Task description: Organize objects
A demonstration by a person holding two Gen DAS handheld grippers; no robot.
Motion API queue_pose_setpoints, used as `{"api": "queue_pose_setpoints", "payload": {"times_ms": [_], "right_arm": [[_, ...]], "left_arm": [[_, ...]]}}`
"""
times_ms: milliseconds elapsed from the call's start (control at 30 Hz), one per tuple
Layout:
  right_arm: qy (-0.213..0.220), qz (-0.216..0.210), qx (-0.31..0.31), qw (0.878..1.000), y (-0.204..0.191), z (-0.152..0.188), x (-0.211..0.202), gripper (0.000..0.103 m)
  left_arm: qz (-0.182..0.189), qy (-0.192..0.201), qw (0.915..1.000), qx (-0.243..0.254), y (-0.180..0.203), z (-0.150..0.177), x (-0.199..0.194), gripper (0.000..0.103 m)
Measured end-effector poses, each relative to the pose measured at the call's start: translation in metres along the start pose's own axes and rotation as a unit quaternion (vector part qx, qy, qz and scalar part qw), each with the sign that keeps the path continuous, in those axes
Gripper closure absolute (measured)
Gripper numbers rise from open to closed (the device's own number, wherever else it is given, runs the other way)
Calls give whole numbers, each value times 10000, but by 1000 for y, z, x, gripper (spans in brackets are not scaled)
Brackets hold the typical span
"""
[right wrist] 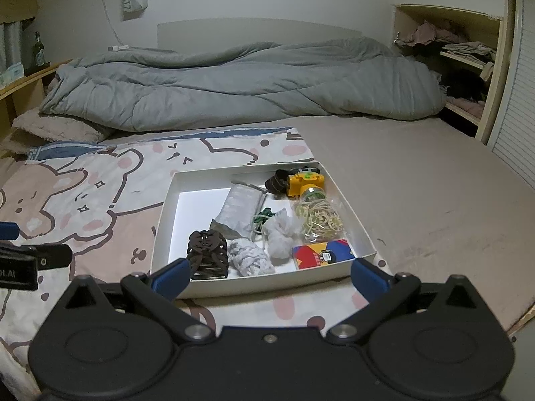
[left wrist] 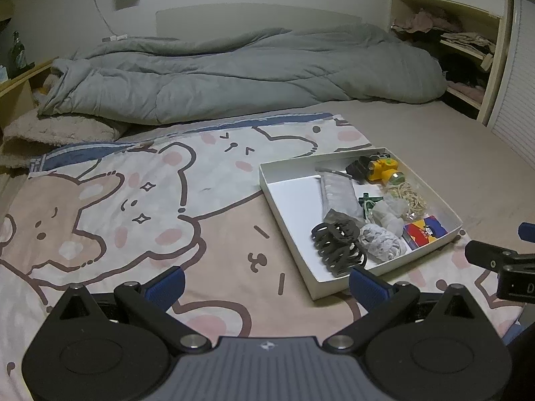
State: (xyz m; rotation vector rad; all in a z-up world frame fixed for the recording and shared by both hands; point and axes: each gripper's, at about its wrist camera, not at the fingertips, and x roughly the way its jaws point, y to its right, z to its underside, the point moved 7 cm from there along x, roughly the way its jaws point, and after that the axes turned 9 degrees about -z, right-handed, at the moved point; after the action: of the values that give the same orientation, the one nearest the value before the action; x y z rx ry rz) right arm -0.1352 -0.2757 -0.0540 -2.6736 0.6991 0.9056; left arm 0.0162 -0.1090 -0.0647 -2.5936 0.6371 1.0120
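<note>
A shallow white box (right wrist: 164, 227) (left wrist: 267, 180) lies on the cartoon blanket on the bed. It holds a dark hair claw (right wrist: 207, 254) (left wrist: 337, 244), a pale scrunchie (right wrist: 250, 259) (left wrist: 381, 244), a red-blue-yellow card pack (right wrist: 322, 254) (left wrist: 424, 232), a bag of rubber bands (right wrist: 317, 220) (left wrist: 409, 198), a yellow toy camera (right wrist: 306, 183) (left wrist: 383, 167) and a grey packet (right wrist: 240, 209) (left wrist: 337, 195). My right gripper (right wrist: 269, 277) stands open just before the box's near wall, nothing between its fingers. My left gripper (left wrist: 267, 284) is open over the blanket, left of the box's near corner.
A rumpled grey duvet (right wrist: 234, 83) lies across the far half of the bed. Open shelves with clothes (right wrist: 468, 53) stand at the right, a low wooden ledge with a bottle (right wrist: 38, 50) at the left. Bare beige sheet (right wrist: 418, 183) spreads right of the box.
</note>
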Motion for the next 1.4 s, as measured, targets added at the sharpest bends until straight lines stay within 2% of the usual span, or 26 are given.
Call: {"api": "queue_pose_setpoints", "payload": {"times_ms": [1400], "right_arm": [[-23,-29,-23,10000,-2,0,2,0]], "left_arm": [[56,-51,10000,17,2,1,-1,0]]}}
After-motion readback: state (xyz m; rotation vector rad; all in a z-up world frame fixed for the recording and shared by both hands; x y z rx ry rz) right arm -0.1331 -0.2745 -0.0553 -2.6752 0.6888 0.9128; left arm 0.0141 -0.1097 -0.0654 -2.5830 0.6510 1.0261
